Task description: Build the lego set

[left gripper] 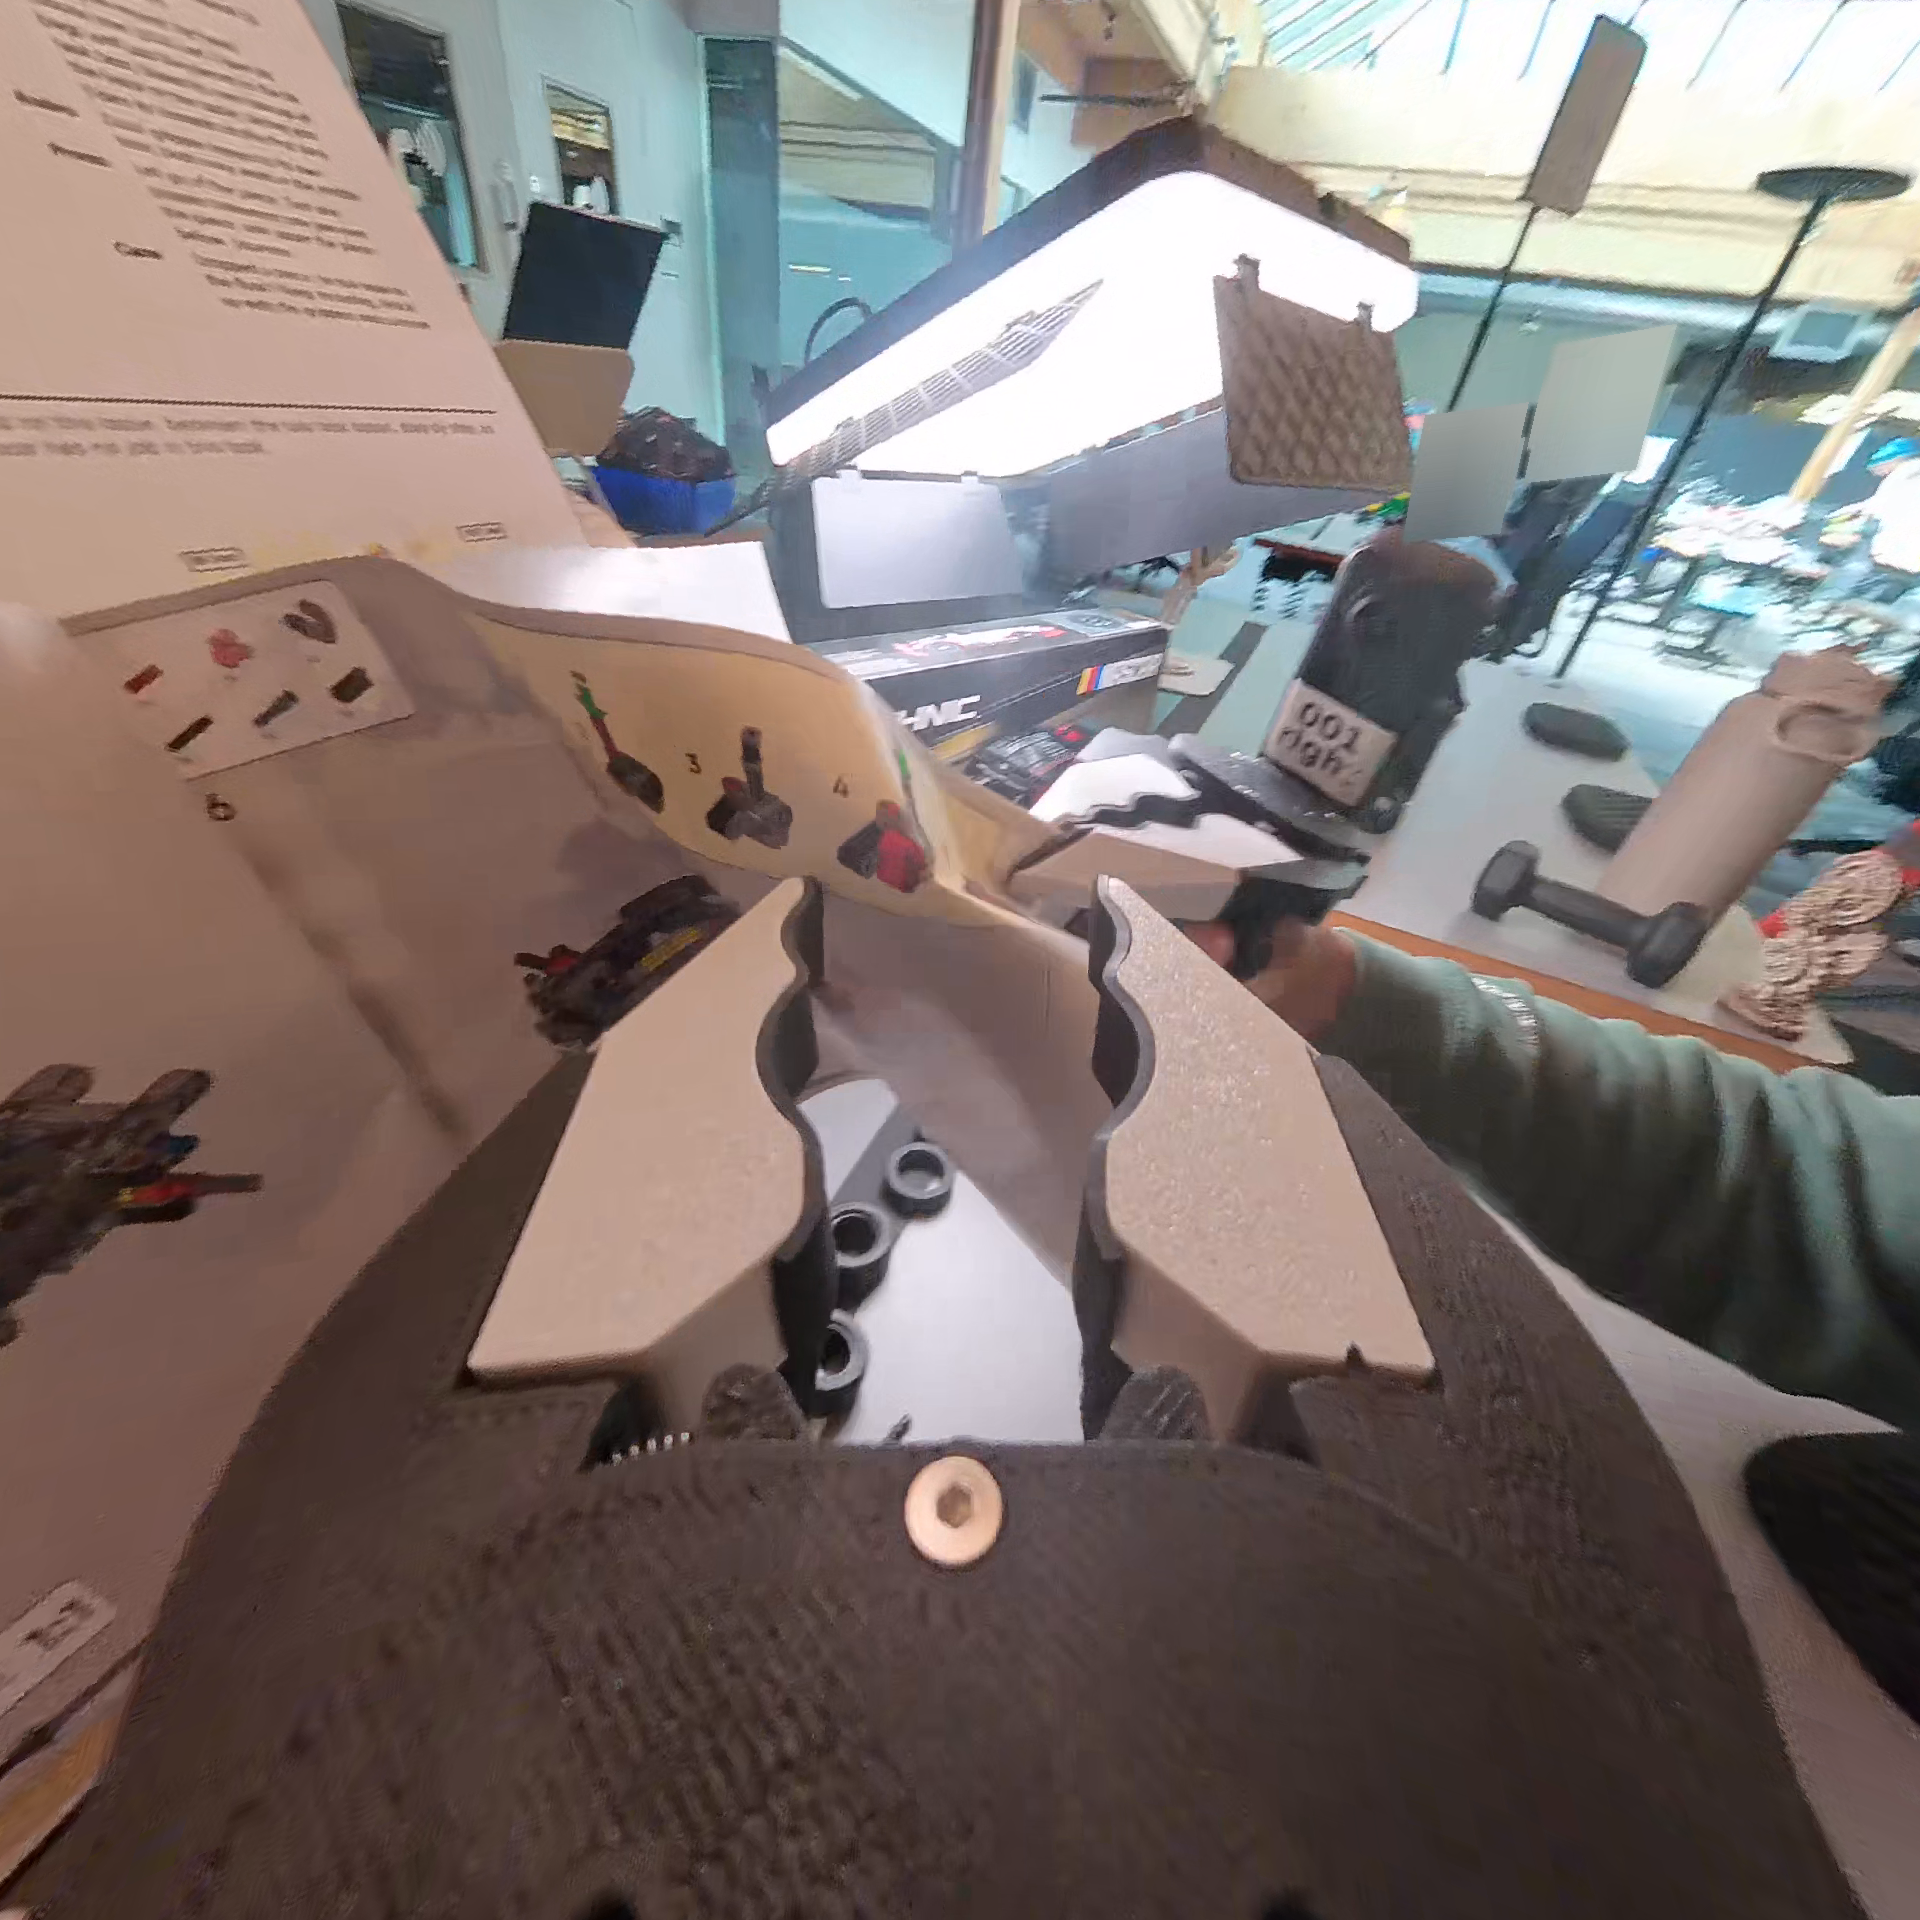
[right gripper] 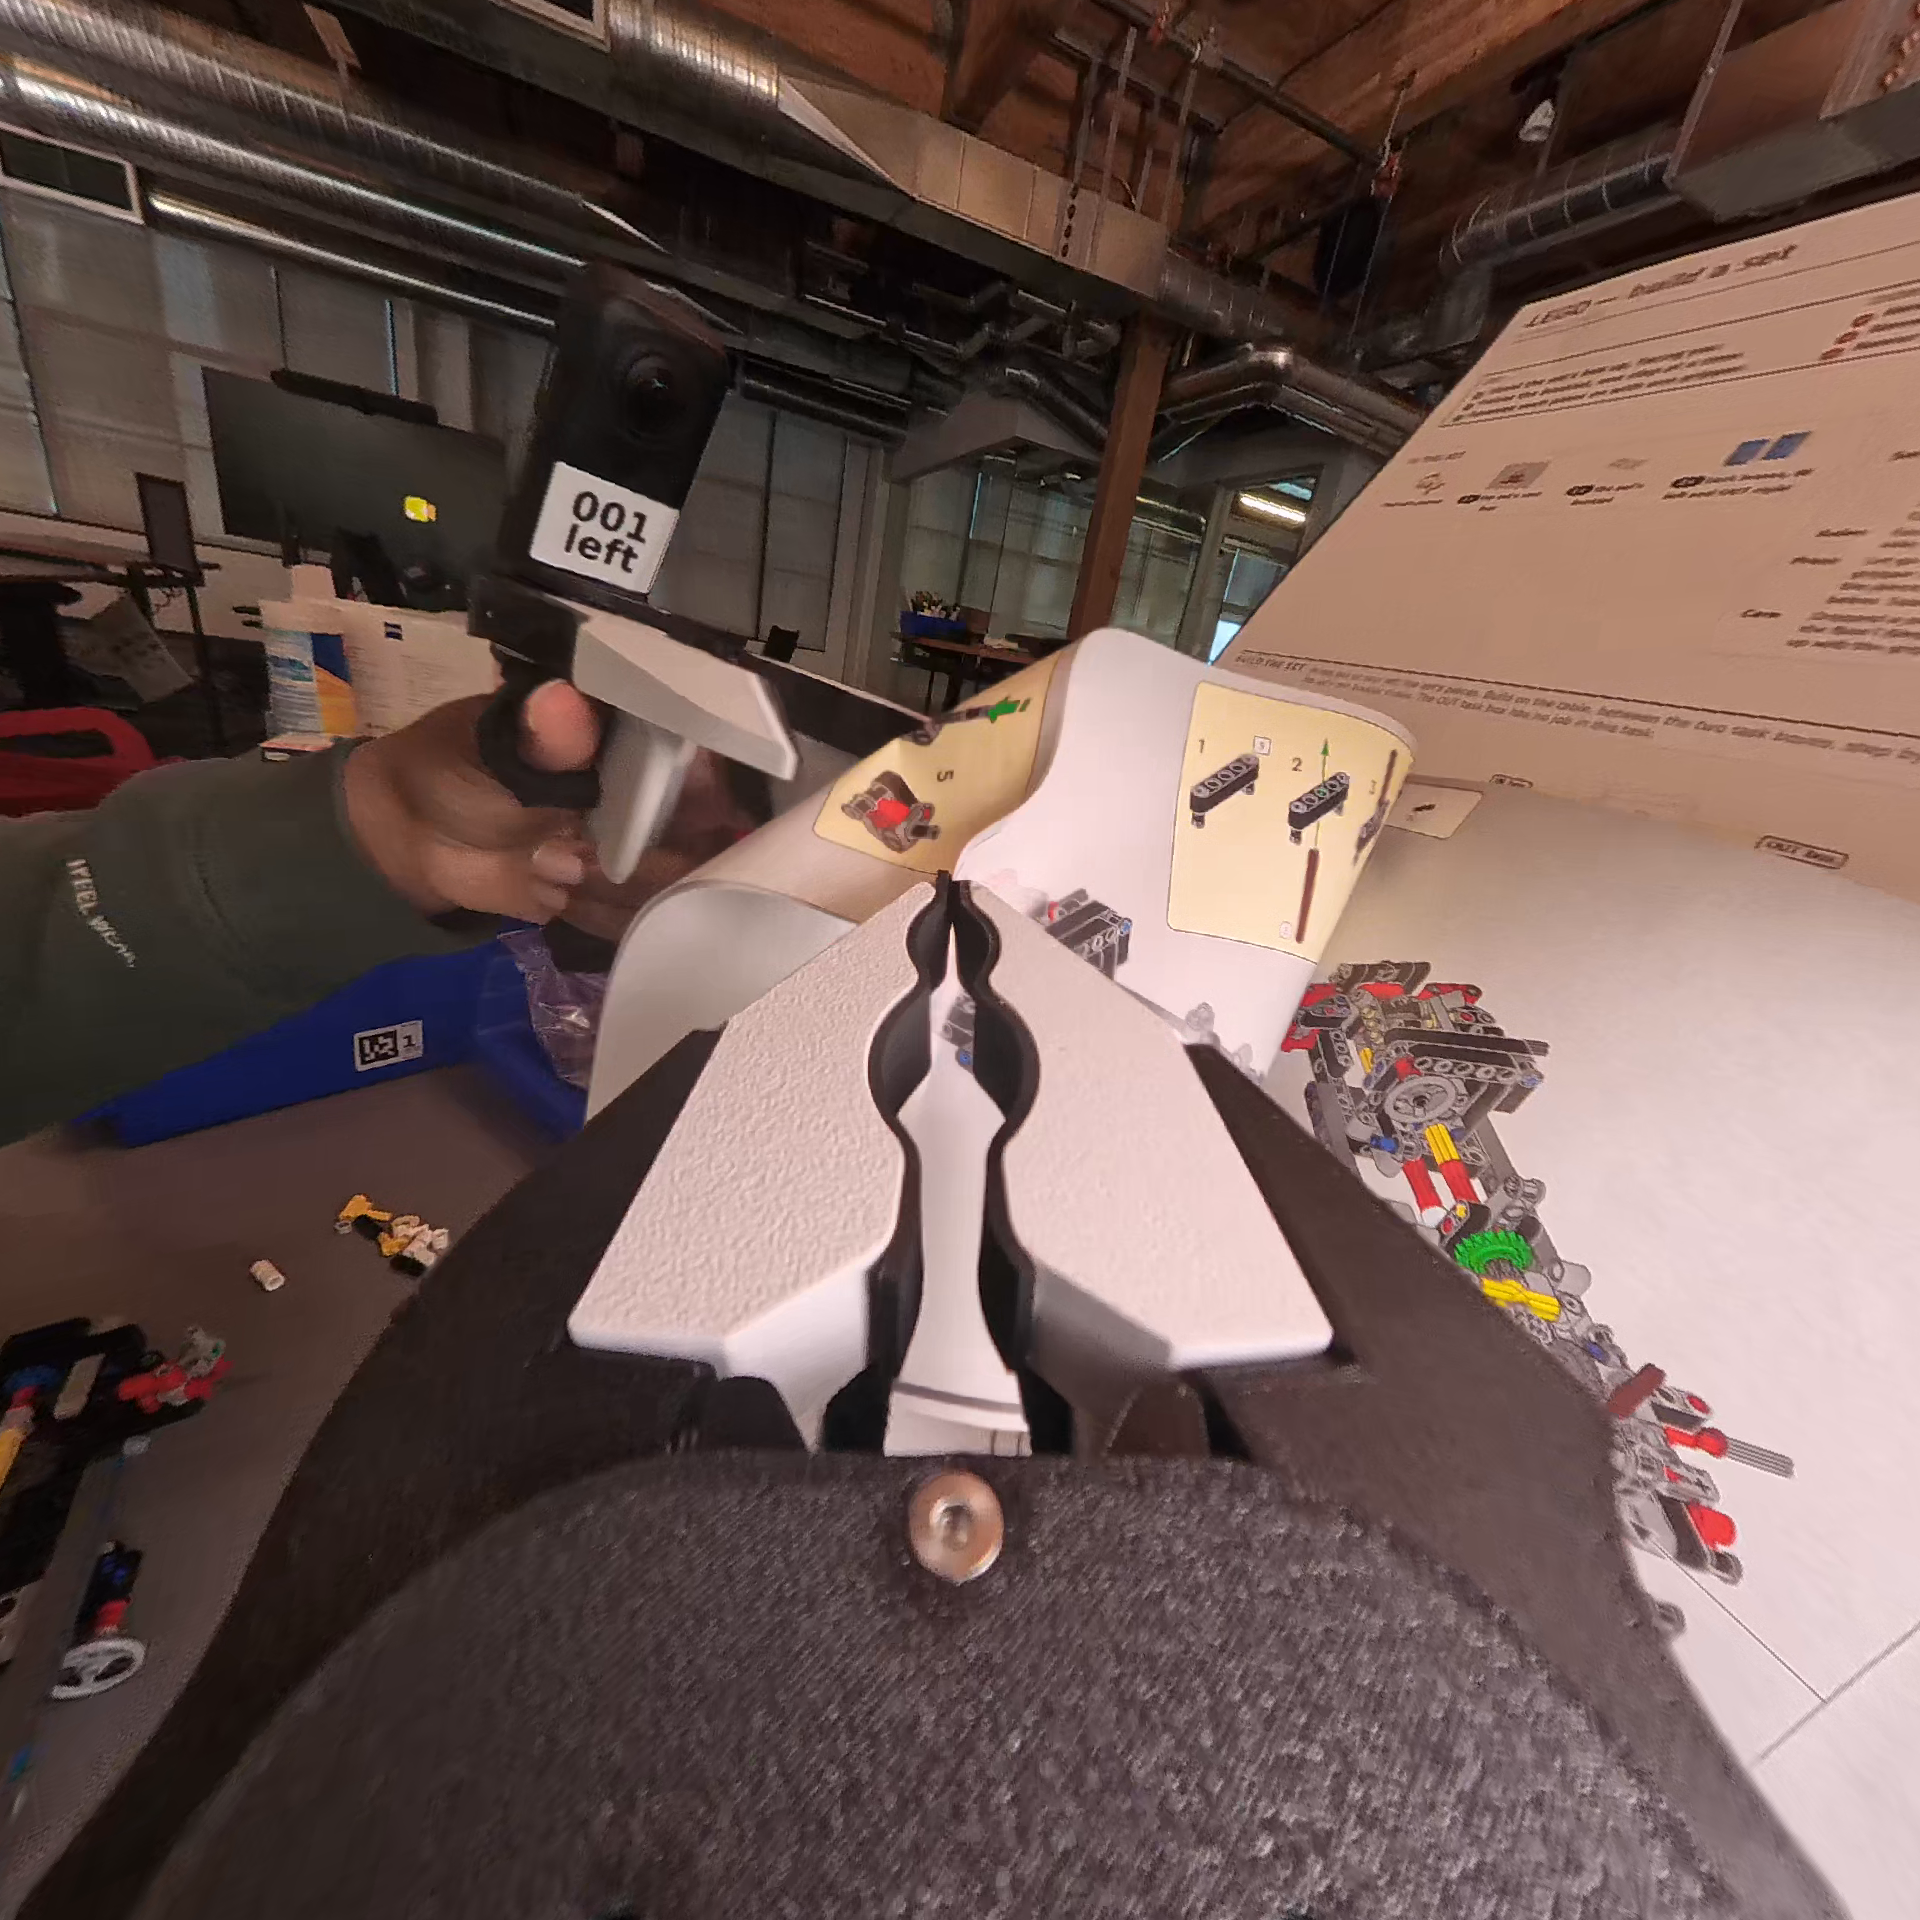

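White paper fills both views: the booklet (right gripper: 1132,831) lies open, one page (left gripper: 727,717) curled up in mid-turn. The right gripper (right gripper: 951,894) has its fingers nearly closed, tips pinched on the page's lower edge, so the sheet rises ahead of the tips and arches over to their left. In the left wrist view the same gripper (left gripper: 1101,821) shows beyond and right of the left fingers, nipping the sheet's edge.

The left gripper (left gripper: 951,914) stands wide and holds nothing; the curled page hangs just past and above its tips. Between its fingers, lower down, three black rings (left gripper: 862,1247) lie on the table (left gripper: 966,1340). From the right wrist view the left gripper (right gripper: 717,769) hovers up and left of the right fingers, close to the raised page.

Loose lego pieces (right gripper: 395,1231) lie on the table left of the right fingers, with a blue bin (right gripper: 312,1049) farther left. A board (right gripper: 1662,540) of printed paper stands behind the booklet, right of the fingers.
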`<state>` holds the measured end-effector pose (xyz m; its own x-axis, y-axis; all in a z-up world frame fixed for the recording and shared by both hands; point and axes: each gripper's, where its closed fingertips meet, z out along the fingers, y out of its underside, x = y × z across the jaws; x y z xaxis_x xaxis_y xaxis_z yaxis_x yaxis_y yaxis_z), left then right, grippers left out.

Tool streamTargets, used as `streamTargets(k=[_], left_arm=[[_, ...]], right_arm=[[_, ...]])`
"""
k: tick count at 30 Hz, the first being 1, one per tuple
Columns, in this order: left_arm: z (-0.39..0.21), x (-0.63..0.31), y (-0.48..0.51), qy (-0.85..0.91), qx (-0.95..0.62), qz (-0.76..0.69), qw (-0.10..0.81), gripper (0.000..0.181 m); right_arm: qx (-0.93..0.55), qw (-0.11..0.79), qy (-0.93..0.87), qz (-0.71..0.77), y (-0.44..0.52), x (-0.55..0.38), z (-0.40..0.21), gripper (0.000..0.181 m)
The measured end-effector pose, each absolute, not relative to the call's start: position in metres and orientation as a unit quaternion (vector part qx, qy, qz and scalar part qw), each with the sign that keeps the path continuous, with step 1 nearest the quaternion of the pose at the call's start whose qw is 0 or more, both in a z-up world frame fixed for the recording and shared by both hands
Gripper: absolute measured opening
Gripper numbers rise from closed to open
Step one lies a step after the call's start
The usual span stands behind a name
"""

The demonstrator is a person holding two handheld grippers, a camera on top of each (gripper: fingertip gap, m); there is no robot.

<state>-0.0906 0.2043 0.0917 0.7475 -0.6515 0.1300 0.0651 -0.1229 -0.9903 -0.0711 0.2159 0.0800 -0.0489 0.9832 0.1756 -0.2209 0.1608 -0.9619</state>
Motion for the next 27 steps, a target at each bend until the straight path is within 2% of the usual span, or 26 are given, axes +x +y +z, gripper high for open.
streamTargets(k=[3, 4, 10, 15, 18, 24, 27], left_arm=[[0.087, -0.096, 0.211, 0.217, -0.707, -0.225, 0.635, 0.036], [0.086, -0.097, 0.213, 0.215, -0.711, -0.206, 0.637, 0.026], [0.093, -0.096, 0.207, 0.234, -0.697, -0.202, 0.647, 0.012], [0.093, -0.102, 0.203, 0.222, -0.682, -0.233, 0.656, 0.0], [0.09, -0.107, 0.202, 0.22, -0.677, -0.238, 0.66, 0.0], [0.089, -0.113, 0.2, 0.21, -0.675, -0.256, 0.66, 0.0], [0.089, -0.11, 0.2, 0.211, -0.67, -0.263, 0.661, 0.0]], right_arm=[[-0.369, 0.575, -0.519, 0.514, 0.206, -0.075, 0.08, 0.0], [-0.365, 0.574, -0.524, 0.512, 0.202, -0.077, 0.08, 0.0], [-0.364, 0.558, -0.513, 0.542, 0.203, -0.072, 0.084, 0.0], [-0.355, 0.506, -0.495, 0.61, 0.199, -0.064, 0.086, 0.0], [-0.351, 0.476, -0.483, 0.645, 0.2, -0.059, 0.084, 0.0], [-0.386, 0.489, -0.48, 0.617, 0.214, -0.063, 0.077, 0.0], [-0.413, 0.472, -0.482, 0.612, 0.215, -0.072, 0.072, 0.036]])
